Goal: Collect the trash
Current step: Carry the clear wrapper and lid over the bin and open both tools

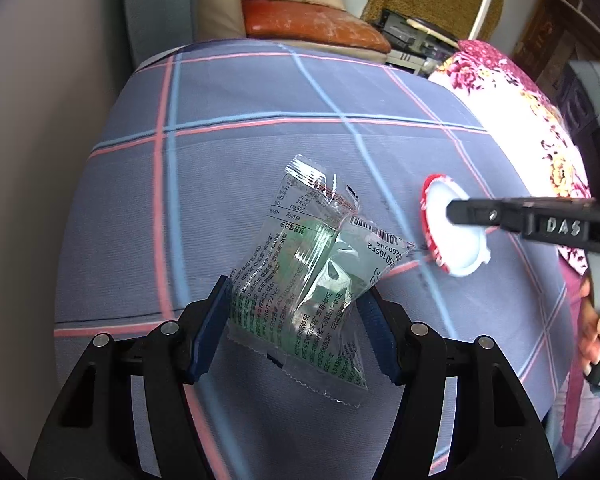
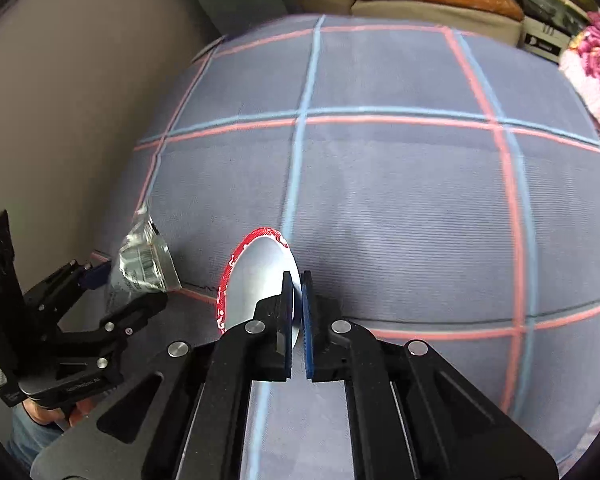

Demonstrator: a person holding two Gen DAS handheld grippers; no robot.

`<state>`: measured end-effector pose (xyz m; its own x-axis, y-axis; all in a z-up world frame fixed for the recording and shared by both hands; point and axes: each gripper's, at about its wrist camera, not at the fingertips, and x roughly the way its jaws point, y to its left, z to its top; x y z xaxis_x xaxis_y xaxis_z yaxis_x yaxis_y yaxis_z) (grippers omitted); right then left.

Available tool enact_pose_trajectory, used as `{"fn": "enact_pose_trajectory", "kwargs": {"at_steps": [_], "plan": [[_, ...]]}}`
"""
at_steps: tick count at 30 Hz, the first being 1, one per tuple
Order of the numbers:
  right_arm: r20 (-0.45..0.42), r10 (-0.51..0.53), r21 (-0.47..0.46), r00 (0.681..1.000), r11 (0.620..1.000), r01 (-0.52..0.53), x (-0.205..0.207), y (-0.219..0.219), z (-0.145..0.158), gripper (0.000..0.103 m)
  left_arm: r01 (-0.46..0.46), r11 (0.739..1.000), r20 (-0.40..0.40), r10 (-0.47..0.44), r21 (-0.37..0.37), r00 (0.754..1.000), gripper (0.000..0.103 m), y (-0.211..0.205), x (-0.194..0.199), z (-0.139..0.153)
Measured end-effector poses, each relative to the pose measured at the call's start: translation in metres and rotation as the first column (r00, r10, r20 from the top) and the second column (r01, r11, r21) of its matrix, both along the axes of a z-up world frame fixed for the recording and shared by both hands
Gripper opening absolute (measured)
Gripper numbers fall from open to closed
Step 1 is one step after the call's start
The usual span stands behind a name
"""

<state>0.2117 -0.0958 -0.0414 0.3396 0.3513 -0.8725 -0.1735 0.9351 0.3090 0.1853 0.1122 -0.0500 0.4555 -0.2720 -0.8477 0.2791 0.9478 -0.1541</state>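
Left gripper pinches a clear wrapper, right gripper is clamped on the foil lid over the plaid bedsheet.

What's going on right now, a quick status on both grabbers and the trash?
Left gripper shut on clear wrapper. Right gripper shut on foil lid, above the plaid bedsheet. Nothing in the way.

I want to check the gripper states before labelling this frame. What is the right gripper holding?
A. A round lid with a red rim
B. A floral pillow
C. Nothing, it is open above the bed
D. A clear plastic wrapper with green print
A: in the right wrist view the right gripper has its fingers closed on the edge of the round lid with a red rim, while the clear wrapper sits in the left gripper.
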Motion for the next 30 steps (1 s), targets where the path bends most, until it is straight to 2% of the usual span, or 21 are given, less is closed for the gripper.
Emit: {"fn": "enact_pose_trajectory", "kwargs": {"at_steps": [8,15,30], "plan": [[0.069,-0.089,-0.028,0.994,0.995,0.091,-0.031,-0.072,0.030,0.004,0.071,0.997,0.019,-0.071,0.000,0.997,0.064,-0.057,-0.013,0.018],[0.099,-0.181,-0.020,0.978,0.983,0.184,-0.059,-0.149,0.039,0.004,0.164,0.987,0.033,-0.164,0.002,0.986,0.064,-0.126,-0.026,0.033],[0.159,-0.406,0.050,0.900,0.914,0.403,-0.116,-0.313,0.046,0.004,0.354,0.935,0.010,-0.354,0.012,0.935,0.064,-0.293,-0.042,0.038]]}}
